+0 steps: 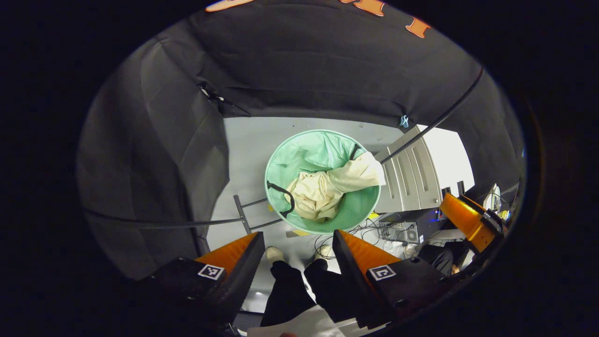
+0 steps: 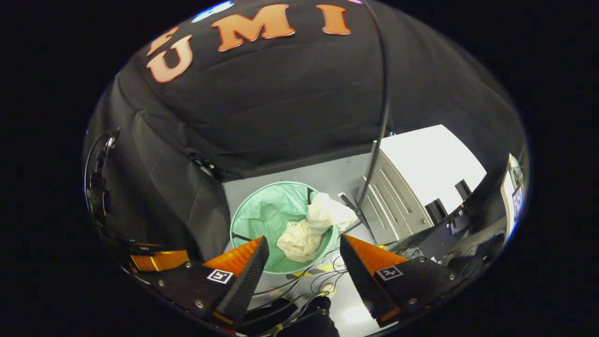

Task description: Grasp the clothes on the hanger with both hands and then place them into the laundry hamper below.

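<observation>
Looks down from above on a round green laundry hamper [image 1: 323, 182] standing on grey floor [image 1: 248, 150]. Cream clothes [image 1: 327, 187] bundled inside, one part draped over the right rim. Left hand-held gripper [image 1: 297, 255] spread wide, empty. Pale drawer cabinet [image 1: 412, 173] just beside the hamper.

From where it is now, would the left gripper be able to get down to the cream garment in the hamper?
Probably yes. The left gripper is open, high above the green hamper, and nothing lies between it and the cream garment, which spills over the rim.

Both grippers [image 1: 297, 250] [image 2: 304, 255] agape, empty
</observation>
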{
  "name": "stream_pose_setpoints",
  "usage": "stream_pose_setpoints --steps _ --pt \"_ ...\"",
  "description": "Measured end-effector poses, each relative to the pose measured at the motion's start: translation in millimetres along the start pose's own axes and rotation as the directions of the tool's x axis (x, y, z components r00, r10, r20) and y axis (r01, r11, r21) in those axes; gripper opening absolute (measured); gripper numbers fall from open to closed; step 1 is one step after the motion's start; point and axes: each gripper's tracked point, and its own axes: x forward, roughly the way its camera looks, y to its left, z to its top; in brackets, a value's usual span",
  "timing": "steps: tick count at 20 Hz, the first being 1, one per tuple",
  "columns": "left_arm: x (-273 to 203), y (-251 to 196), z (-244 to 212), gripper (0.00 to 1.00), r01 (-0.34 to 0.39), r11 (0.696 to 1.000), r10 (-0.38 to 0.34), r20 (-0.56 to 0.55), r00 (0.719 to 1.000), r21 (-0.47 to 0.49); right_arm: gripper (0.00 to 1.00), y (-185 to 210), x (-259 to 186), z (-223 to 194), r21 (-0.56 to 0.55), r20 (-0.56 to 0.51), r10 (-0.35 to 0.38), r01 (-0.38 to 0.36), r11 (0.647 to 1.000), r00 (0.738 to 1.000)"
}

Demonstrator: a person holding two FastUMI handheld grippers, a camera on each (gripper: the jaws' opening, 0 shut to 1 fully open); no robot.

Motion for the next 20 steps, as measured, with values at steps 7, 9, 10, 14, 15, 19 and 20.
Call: stream_pose_setpoints --steps 7,9,10,14,15,19,20 --pt "-52.2 13.2 2.5 0.96 0.048 0.993 -0.034 0.134 0.99 -0.103 0.95 -27.1 -60.6 20.0 -0.071 0.074 -0.003 0.009 0.997 0.997" --pt "-67.4 18.9 3.8 0.96 0.039 0.993 -0.02 0.162 0.987 -0.113 0.95 -32.8 -76.8 30.2 -0.072 0.102 0.004 0.004 0.997 0.995" --pt "-75.2 21.6 7.6 0.92 0.034 0.993 -0.012 0.185 0.983 -0.114 0.95 -37.1 -84.9 36.6 -0.078 0.117 0.002 0.007 0.997 0.993" --pt "-109.5 34.8 29.8 0.97 0.015 0.993 0.018 0.282 0.959 -0.114 0.95 -51.1 -128.3 72.9 -0.069 0.2 0.009 0.005 0.998 0.98" --pt "-118.4 37.5 38.3 0.97 0.01 0.993 0.026 0.309 0.951 -0.114 0.95 -54.9 -140.5 86.4 -0.065 0.232 0.012 0.003 0.998 0.973" --pt "-163.1 46.0 72.1 0.96 0.015 0.992 0.04 0.432 0.901 -0.123 0.95 -73.2 -180.2 127.3 -0.06 0.33 0.0 0.021 0.998 0.944" --pt "-173.2 47.9 79.6 0.96 0.013 0.992 0.047 0.459 0.887 -0.126 0.95 -74.1 -188.2 137.3 -0.057 0.351 0.004 0.017 0.998 0.936"
